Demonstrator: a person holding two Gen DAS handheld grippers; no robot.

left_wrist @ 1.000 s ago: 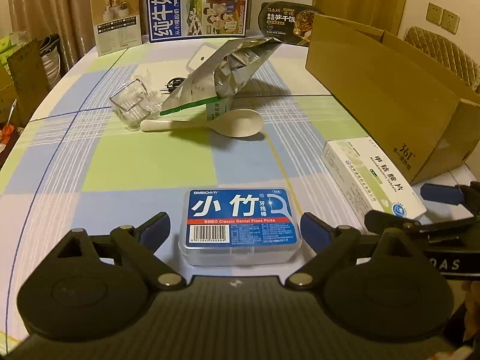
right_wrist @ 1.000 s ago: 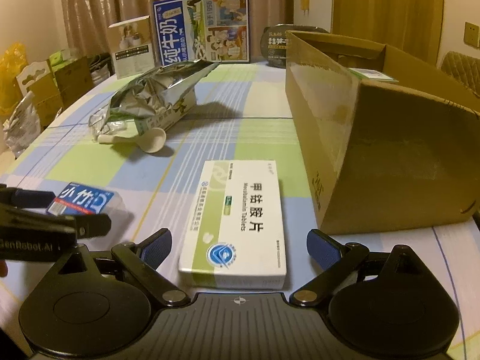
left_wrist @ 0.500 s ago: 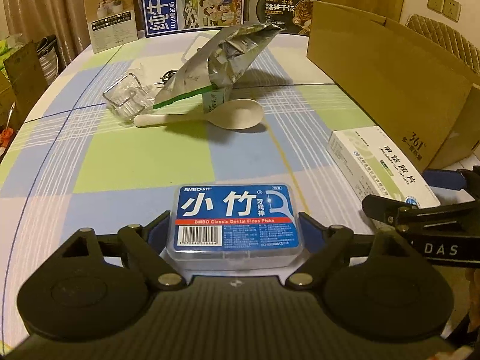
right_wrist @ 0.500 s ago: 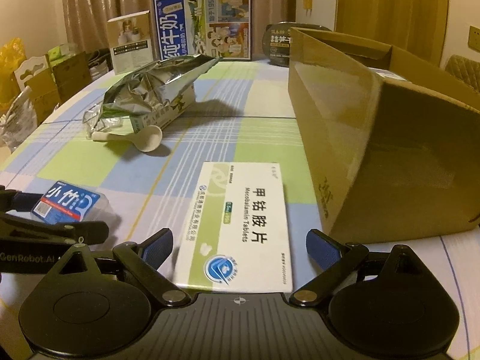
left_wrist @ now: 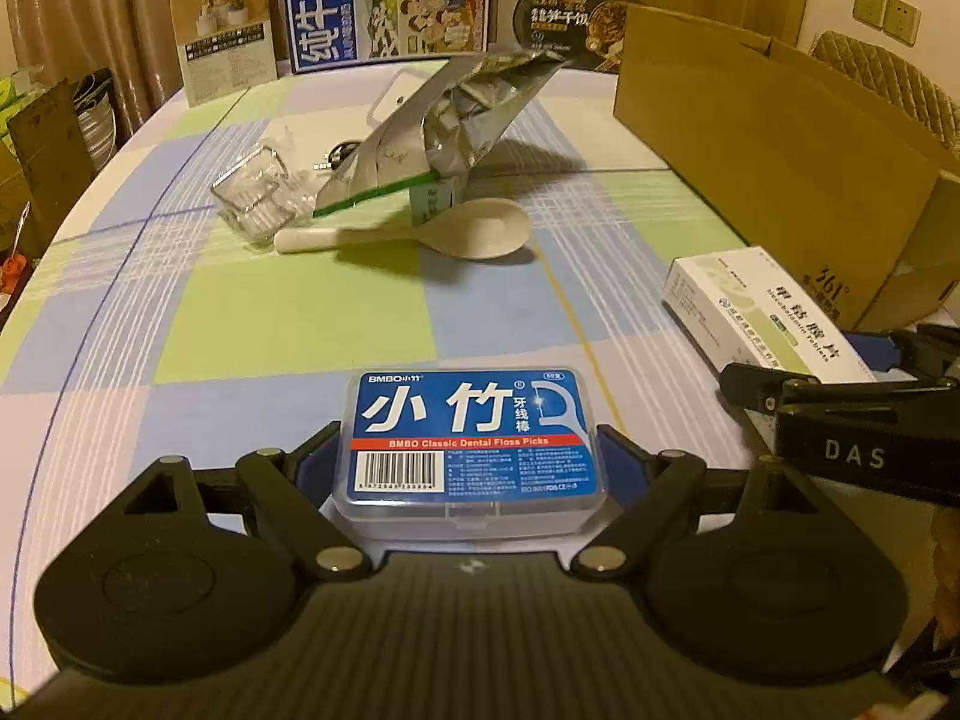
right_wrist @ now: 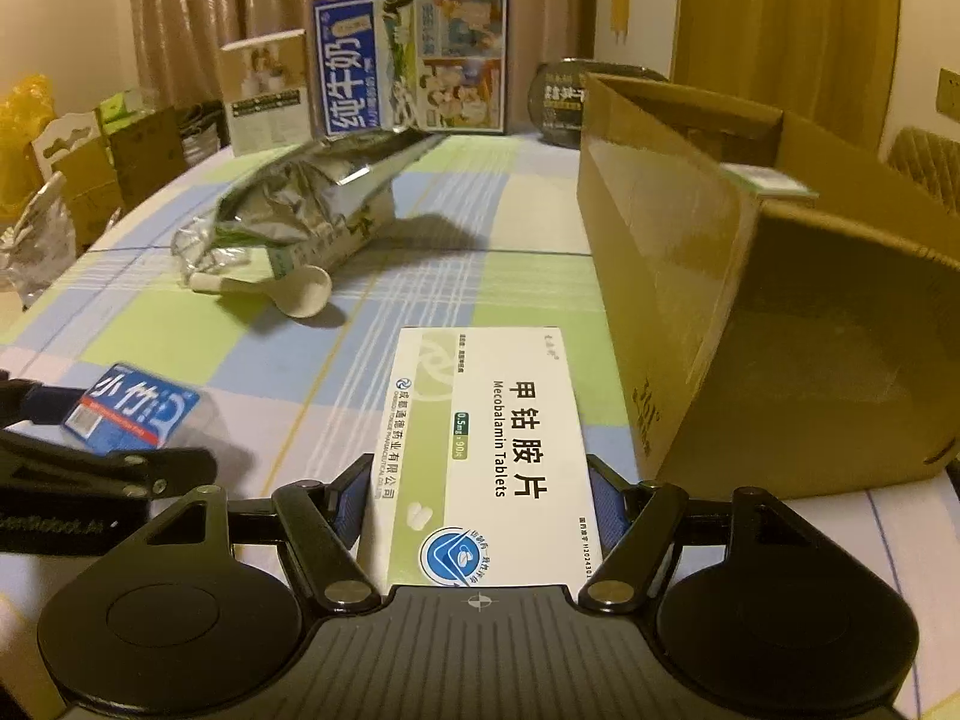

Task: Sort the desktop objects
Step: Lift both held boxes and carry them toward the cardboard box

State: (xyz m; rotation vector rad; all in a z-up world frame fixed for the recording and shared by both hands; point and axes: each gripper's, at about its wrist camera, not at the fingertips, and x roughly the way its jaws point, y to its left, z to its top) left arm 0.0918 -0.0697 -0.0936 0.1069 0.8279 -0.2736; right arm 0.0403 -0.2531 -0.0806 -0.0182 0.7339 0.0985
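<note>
My left gripper (left_wrist: pixel 471 468) is shut on a blue dental floss pick box (left_wrist: pixel 471 435), pads against its two sides, low over the checked tablecloth. The box also shows in the right wrist view (right_wrist: pixel 135 408). My right gripper (right_wrist: pixel 480 501) is shut on a white and green tablet box (right_wrist: pixel 480 456), pads against its long sides; the box also shows in the left wrist view (left_wrist: pixel 756 312). An open cardboard box (right_wrist: pixel 750 276) stands just right of it.
A crumpled foil bag (left_wrist: pixel 456 120), a cream rice spoon (left_wrist: pixel 432 231) and a clear plastic cup (left_wrist: pixel 255 198) lie mid-table. Milk carton box (left_wrist: pixel 390 0), a small white box (left_wrist: pixel 222 30) and a black bowl (left_wrist: pixel 570 24) stand at the far edge.
Both grippers moved forward and closed: the left one onto the floss pick box, the right one onto the tablet box. Both were open around them before.
</note>
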